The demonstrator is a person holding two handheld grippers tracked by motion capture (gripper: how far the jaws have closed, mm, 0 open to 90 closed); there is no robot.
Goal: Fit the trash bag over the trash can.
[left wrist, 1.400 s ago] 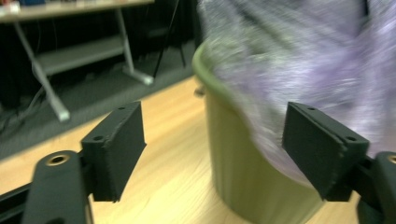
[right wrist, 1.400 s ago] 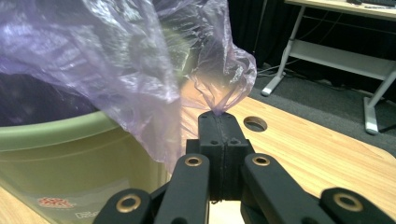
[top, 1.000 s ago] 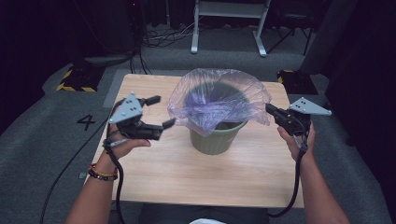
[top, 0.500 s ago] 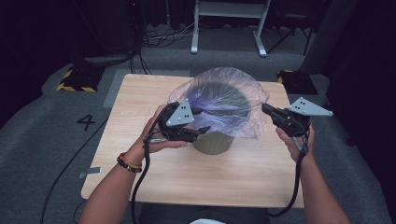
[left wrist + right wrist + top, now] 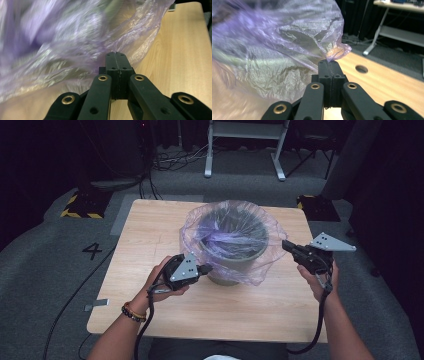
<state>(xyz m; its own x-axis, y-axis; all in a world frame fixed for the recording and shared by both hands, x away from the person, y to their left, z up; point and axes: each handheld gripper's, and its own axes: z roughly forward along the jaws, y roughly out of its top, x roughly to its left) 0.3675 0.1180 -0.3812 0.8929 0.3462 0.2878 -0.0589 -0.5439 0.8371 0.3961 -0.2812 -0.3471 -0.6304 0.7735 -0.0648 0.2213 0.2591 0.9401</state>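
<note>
While the bin [image 5: 231,251] stands mid-worktop [image 5: 150,235] with the purple bag [image 5: 260,265] draped over its rim, the left claw [image 5: 206,268], just clenched, pinches the bag's near-left edge low beside the bin; the right claw [image 5: 286,245], held level, grips the bag's right edge.

High view: table [image 5: 165,235] evenly lit from above, surroundings dark; soft, slightly grainy. Left gripper view: plastic bag [image 5: 62,37] motion-blurred, esp. upper left; jaws sharp. Right gripper view: bag blurred at left edge, glossy highlights on creases, bkgd dim and out of focus.
</note>
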